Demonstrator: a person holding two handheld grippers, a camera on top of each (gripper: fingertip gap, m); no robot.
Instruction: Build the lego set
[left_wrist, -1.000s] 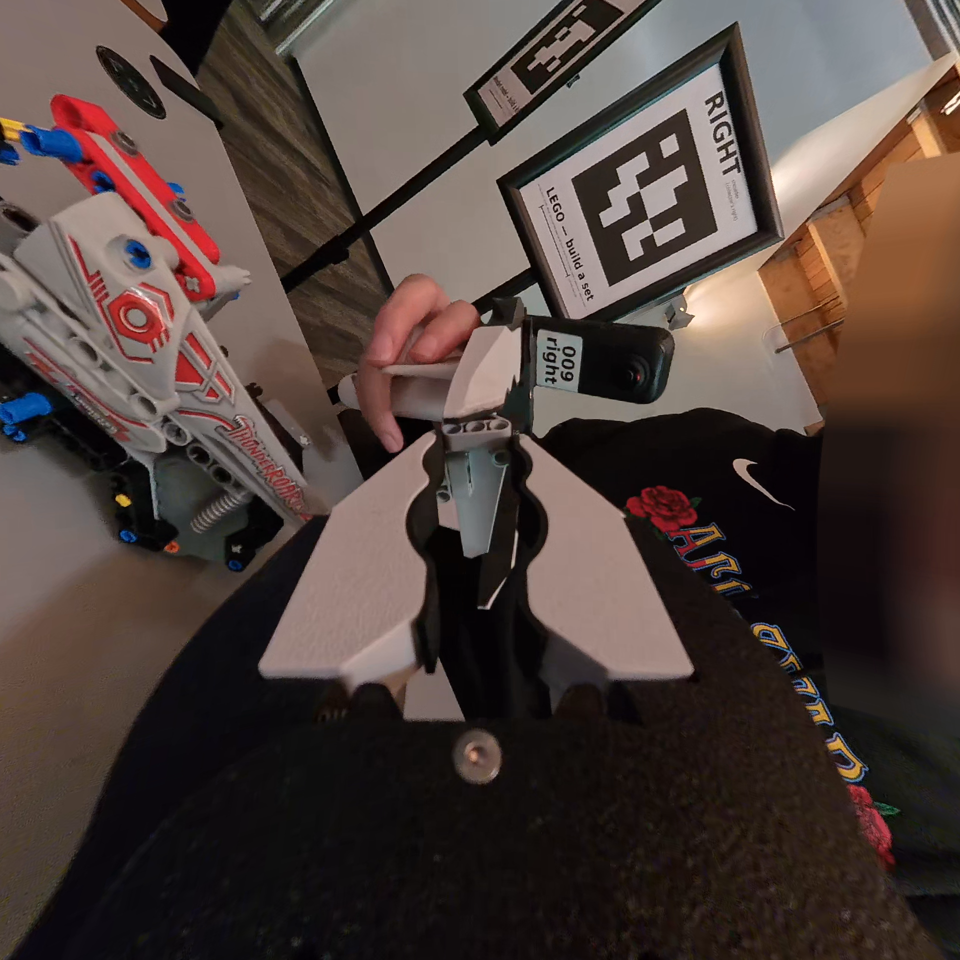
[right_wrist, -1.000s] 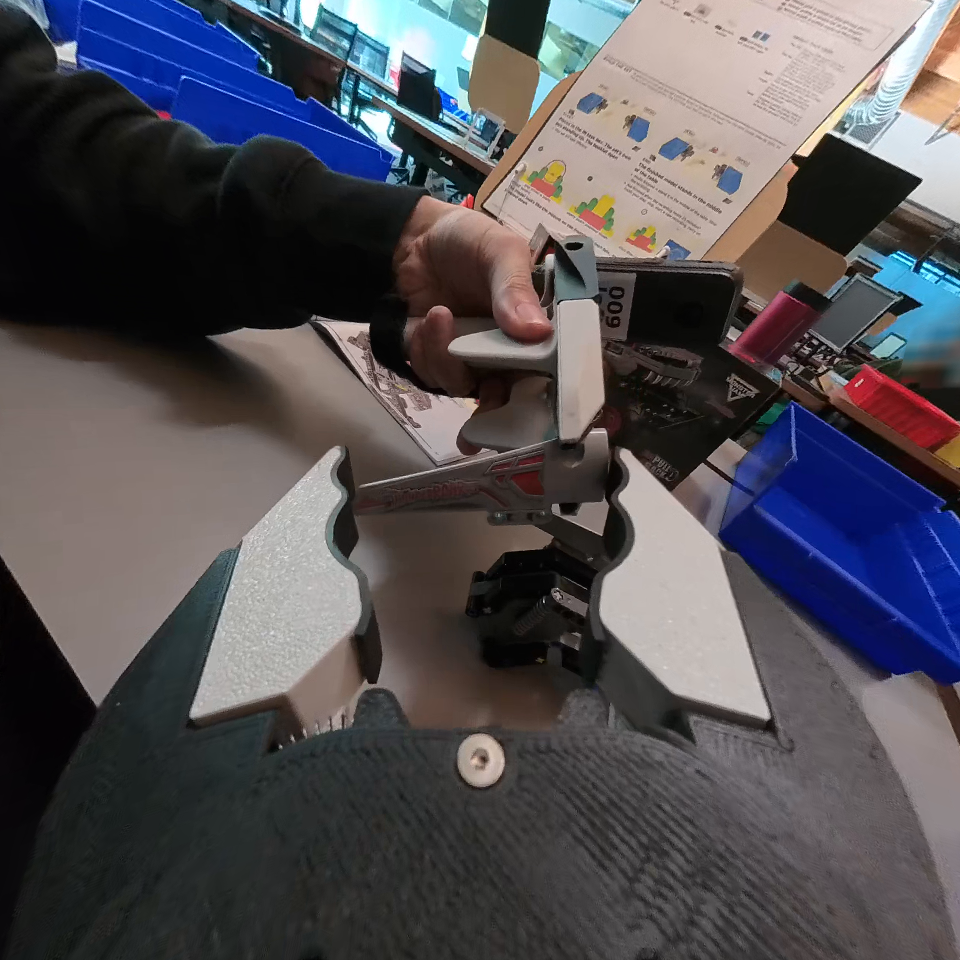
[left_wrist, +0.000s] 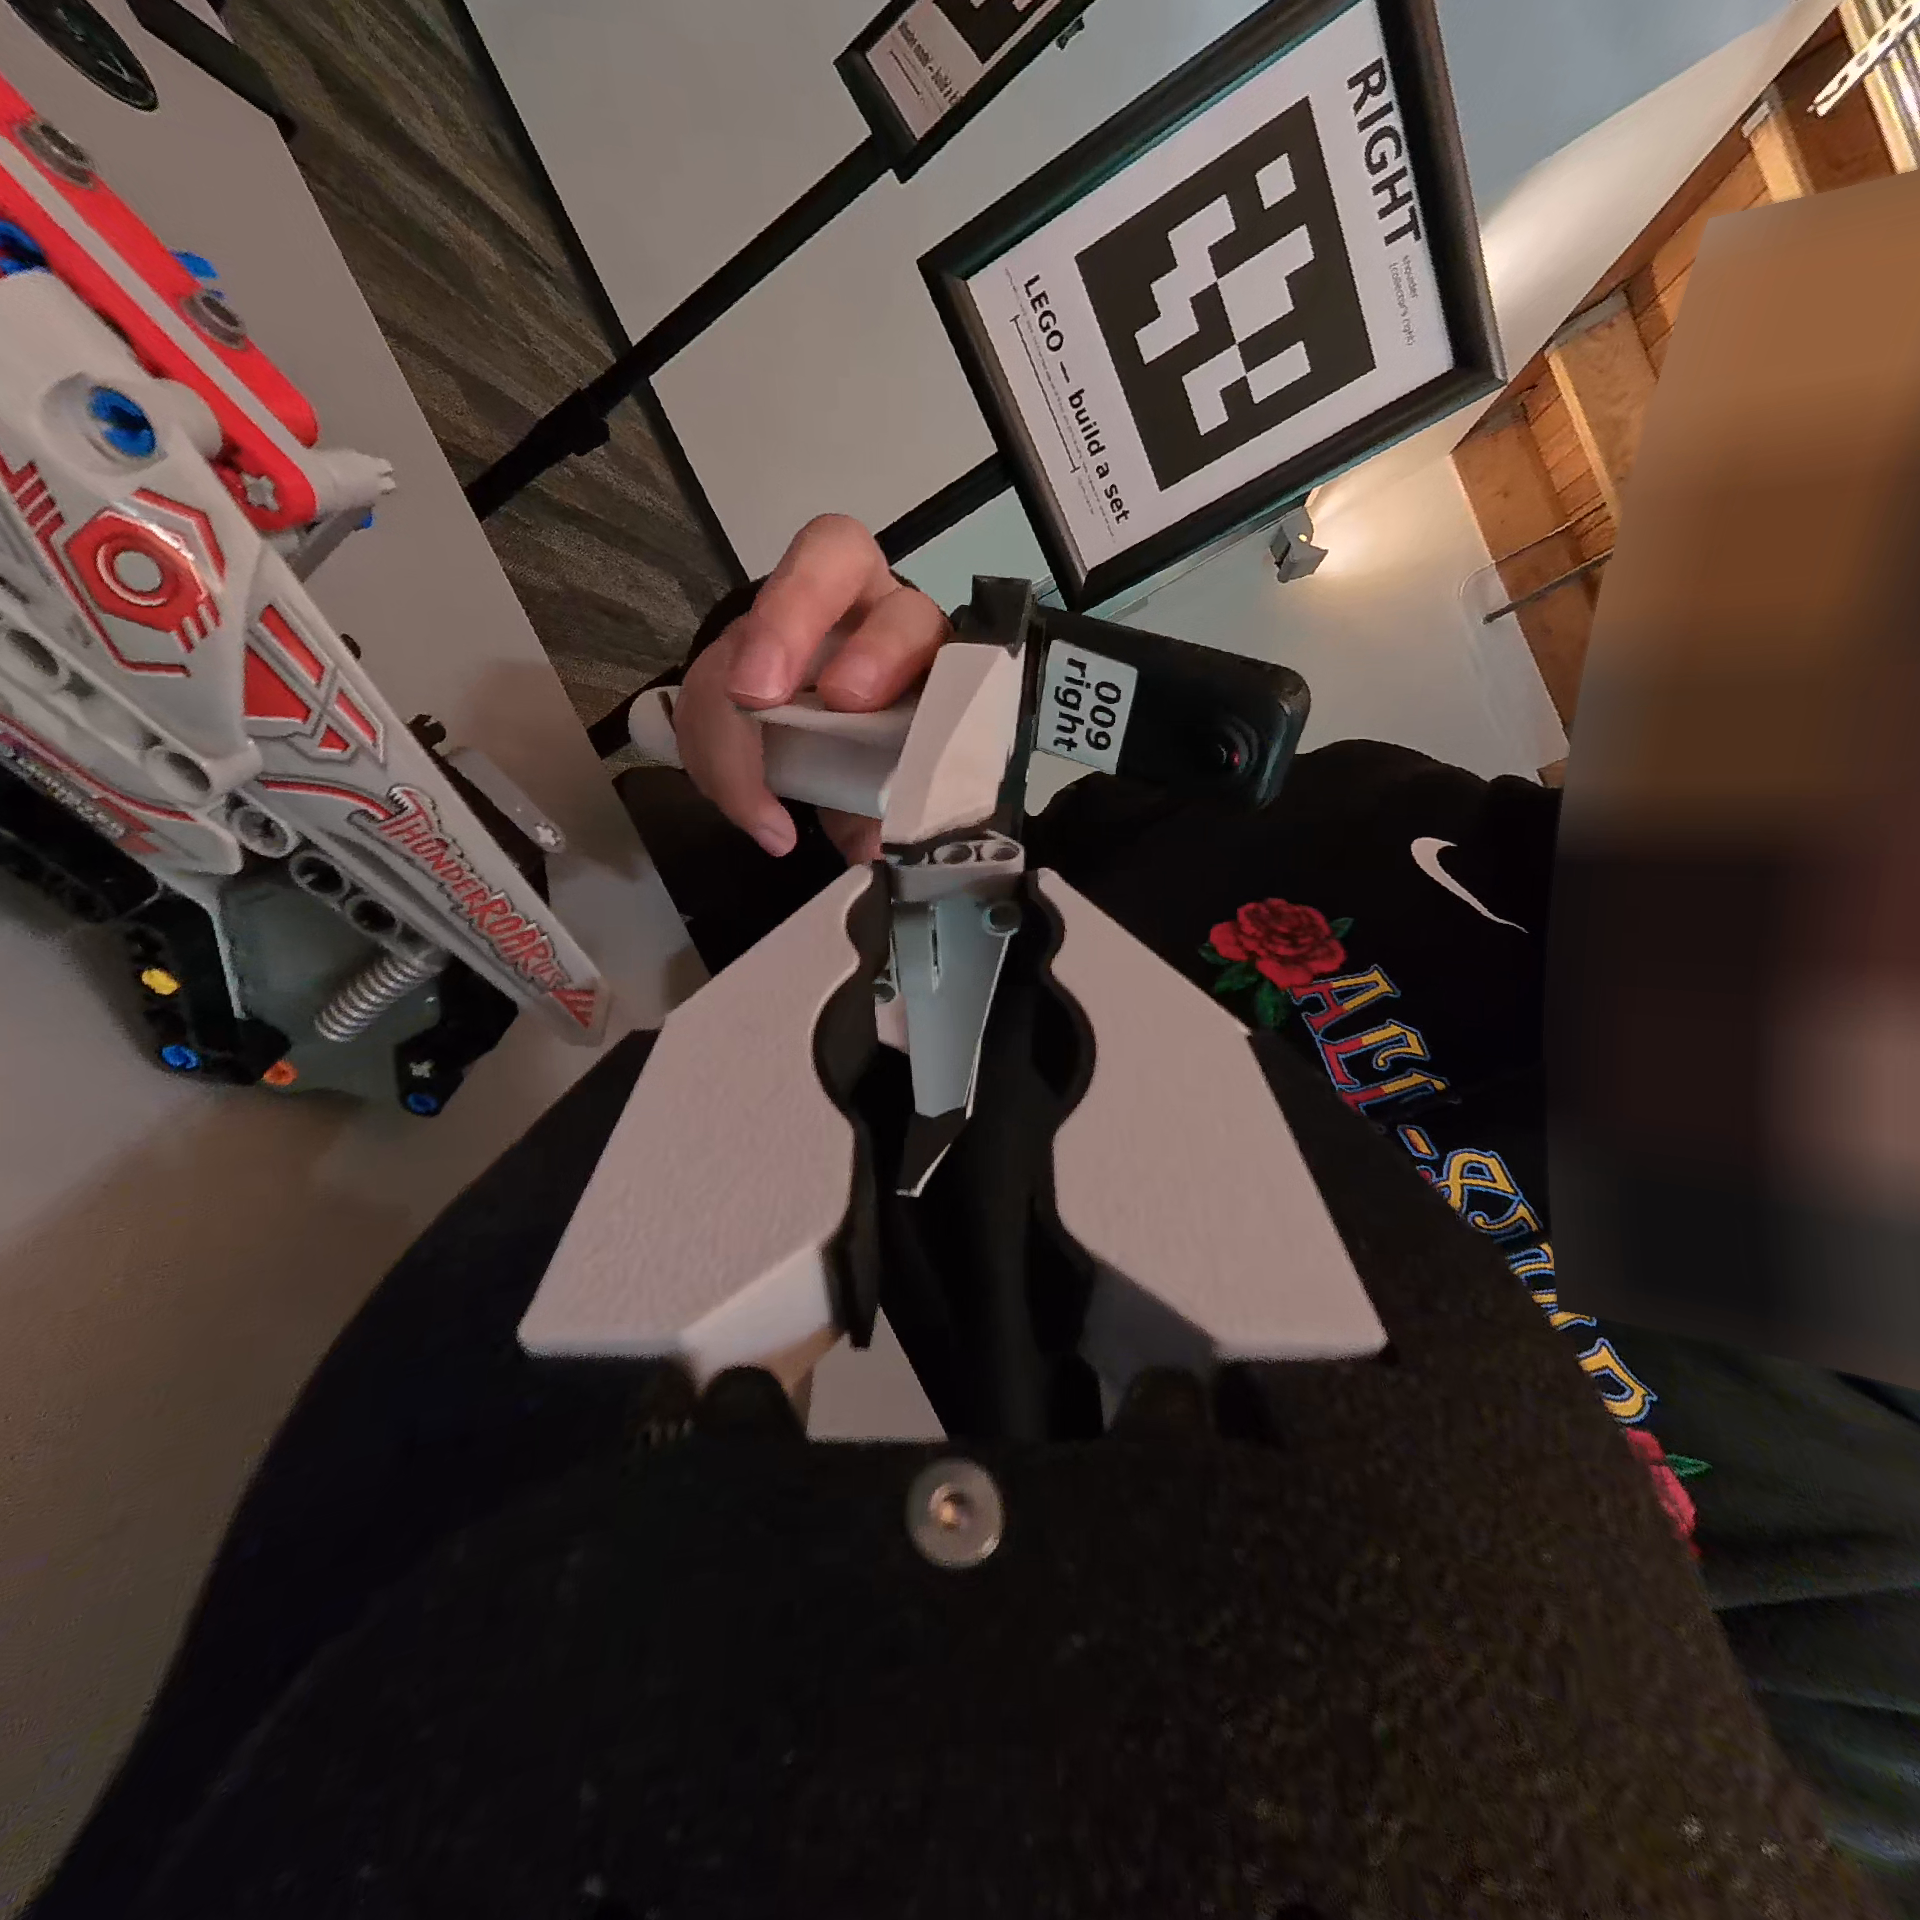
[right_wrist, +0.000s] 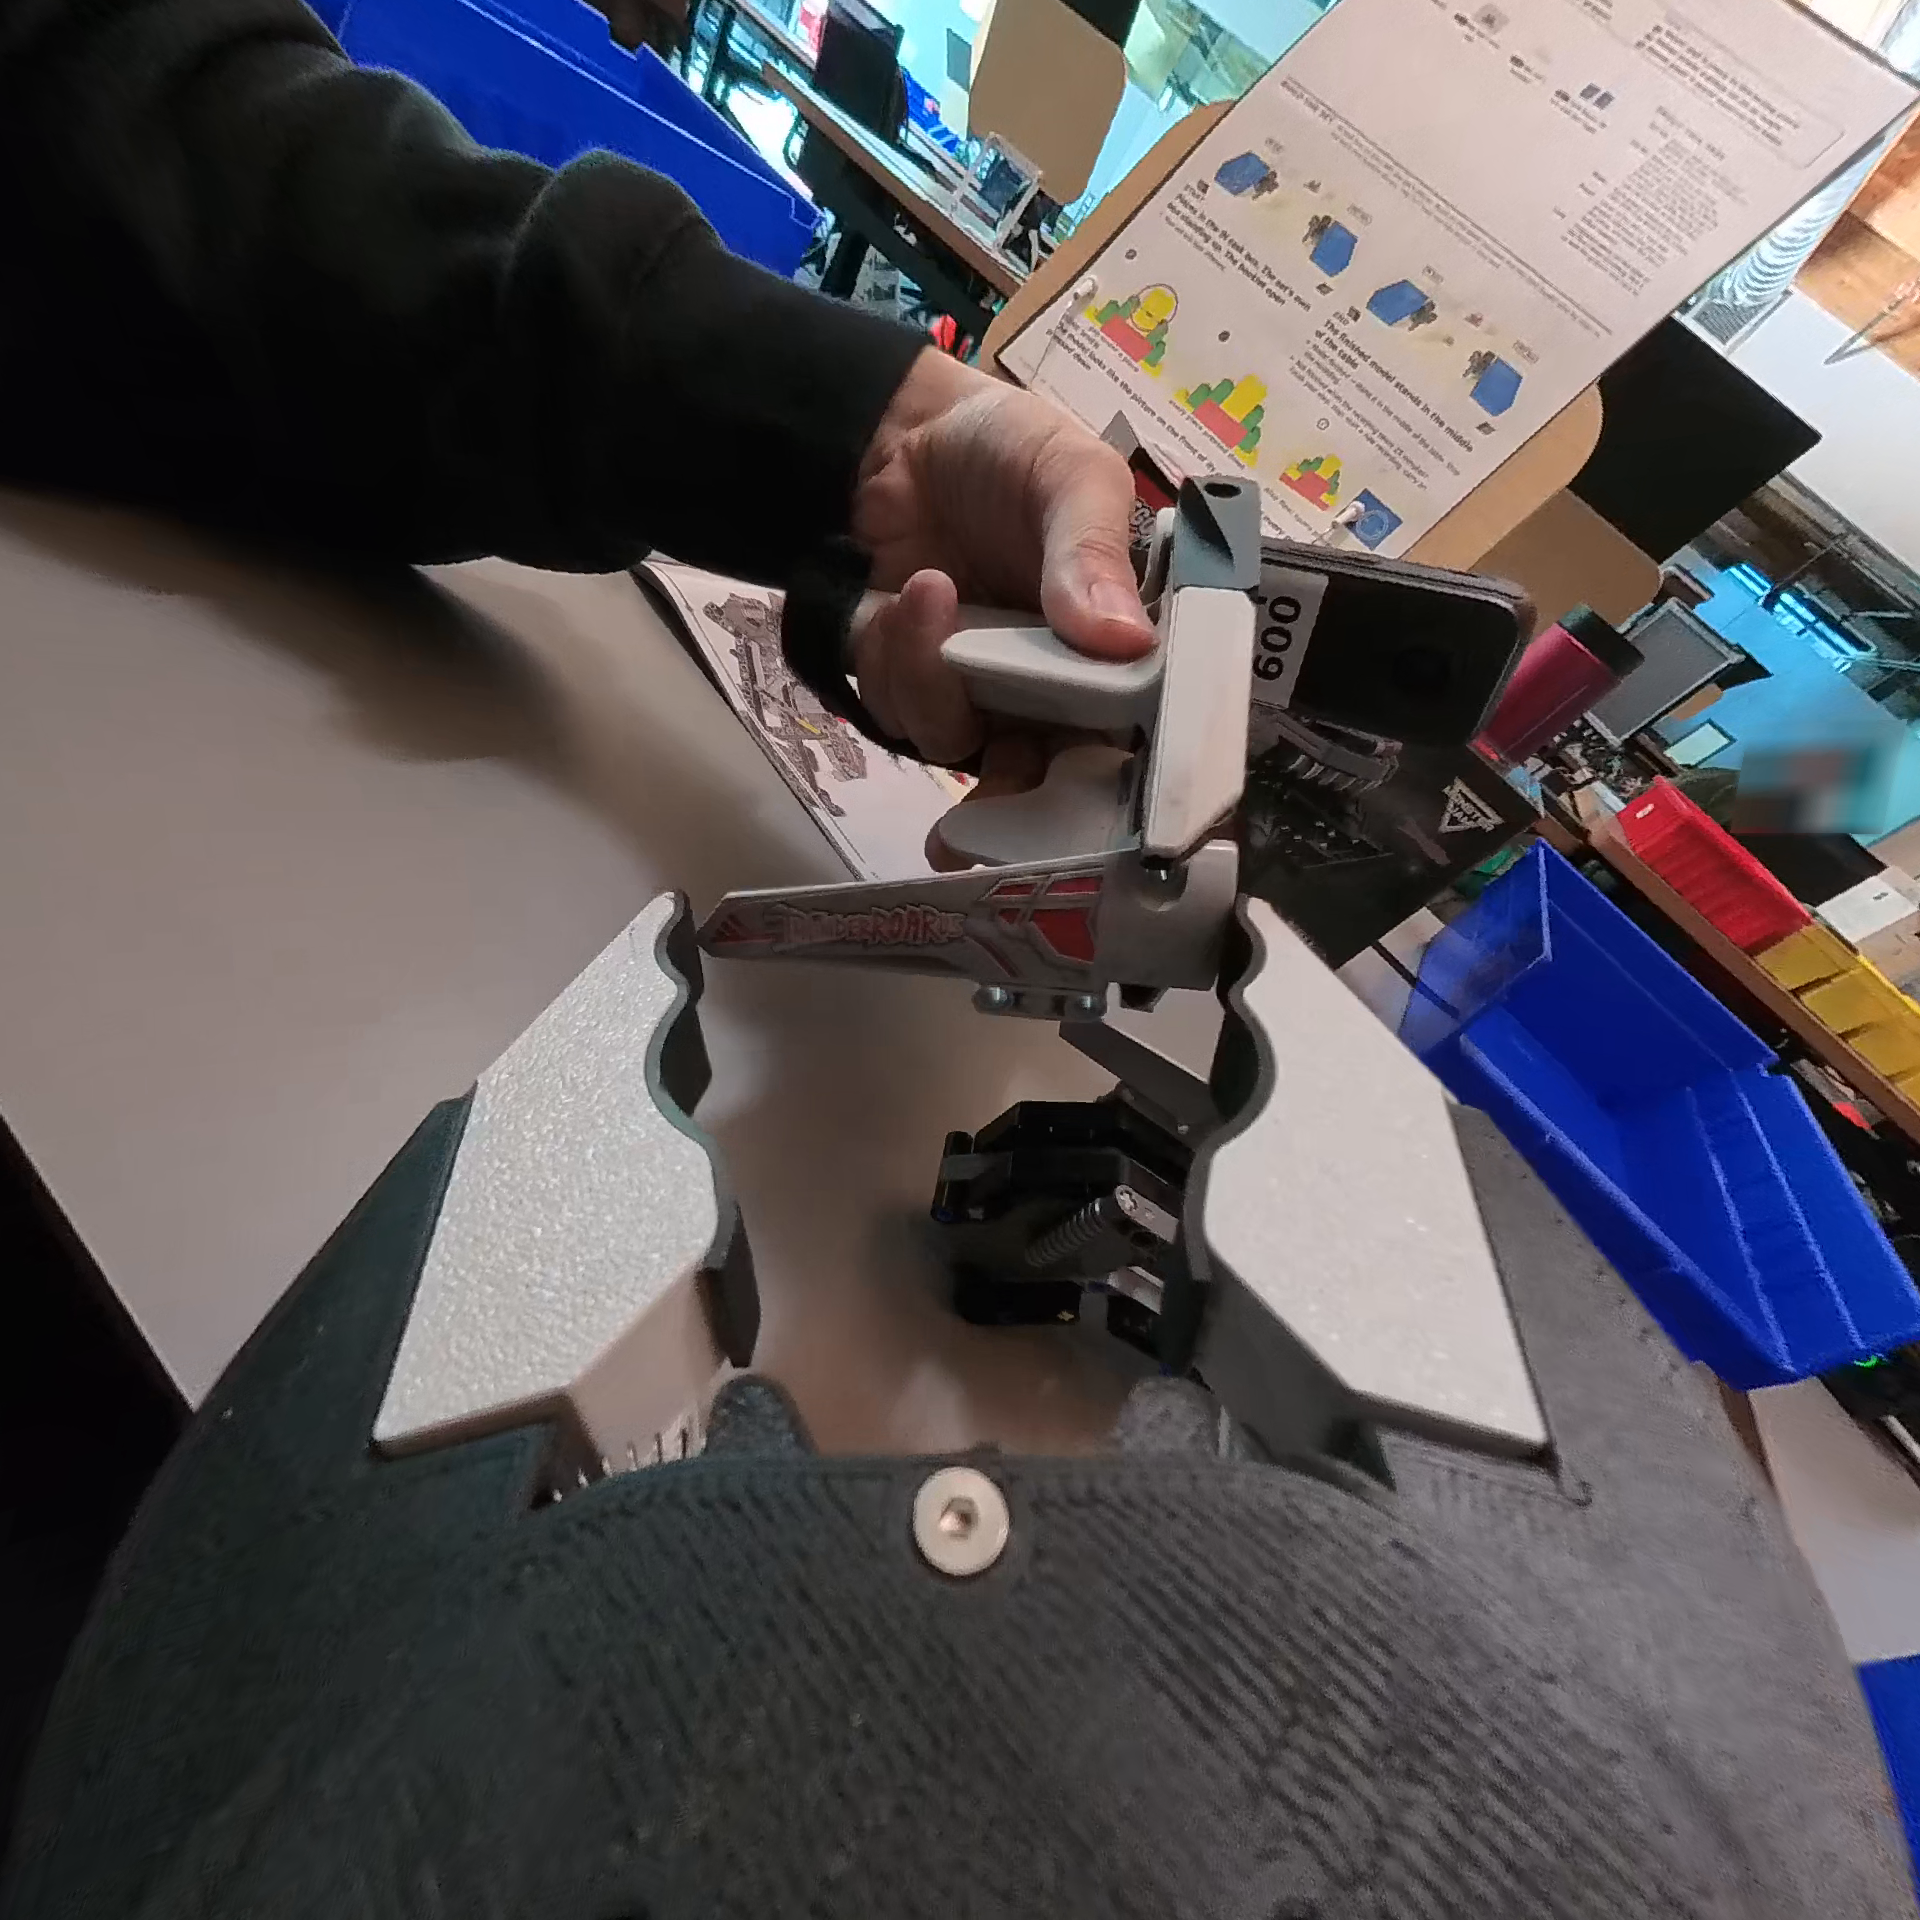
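Left fingers (left_wrist: 717, 1081) clamped on grey lego panel (left_wrist: 940, 997); right fingers (right_wrist: 561, 1132) apart beside it.

Beige table (right_wrist: 312, 831), blue bins (right_wrist: 1662, 1195) (right side), wood-grain floor (left_wrist: 468, 260)

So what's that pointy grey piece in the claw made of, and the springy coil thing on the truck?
The pointed grey lego panel looks like smooth moulded plastic, with round pin holes and an even matte sheen. The silver coiled spring glints like metal, though it could be shiny plastic.
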